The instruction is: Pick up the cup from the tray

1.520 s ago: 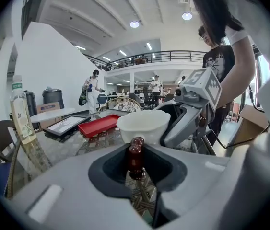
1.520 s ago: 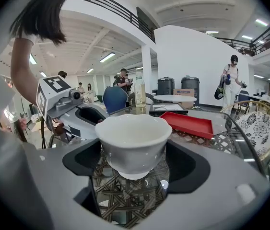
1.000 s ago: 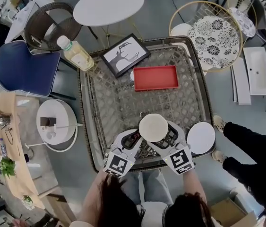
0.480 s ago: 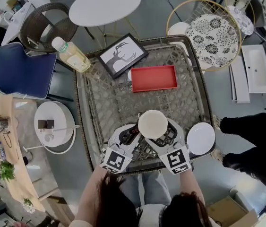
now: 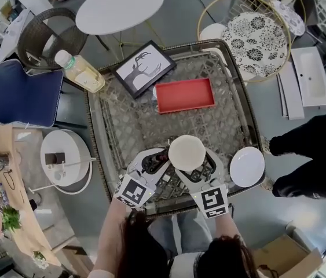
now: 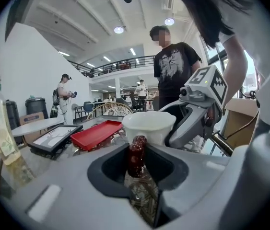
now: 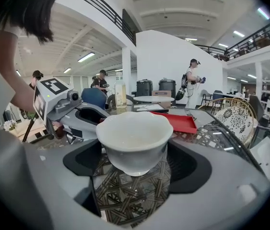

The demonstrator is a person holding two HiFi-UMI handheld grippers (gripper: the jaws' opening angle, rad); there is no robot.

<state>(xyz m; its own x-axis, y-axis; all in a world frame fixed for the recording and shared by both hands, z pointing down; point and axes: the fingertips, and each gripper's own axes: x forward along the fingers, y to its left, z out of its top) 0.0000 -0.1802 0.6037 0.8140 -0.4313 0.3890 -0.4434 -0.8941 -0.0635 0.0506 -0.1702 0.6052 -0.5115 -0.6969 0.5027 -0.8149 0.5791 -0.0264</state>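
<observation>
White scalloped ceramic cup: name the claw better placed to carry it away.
Right. The right claw is shut on the white scalloped ceramic cup, holding it clear of the woven tabletop. The left claw is occupied, shut on a small dark red speckled piece.

The cup (image 5: 187, 153) is a small white bowl-shaped cup with a wavy, scalloped rim and a narrow foot. It is empty and upright, held between the jaws of the right gripper (image 7: 134, 169) and raised clear of the glass-topped wicker desk (image 5: 134, 126), over its near edge. The tray (image 5: 185, 95) is red, rectangular and shallow. It lies flat and empty on the desk, well apart from the cup on the far side.
</observation>
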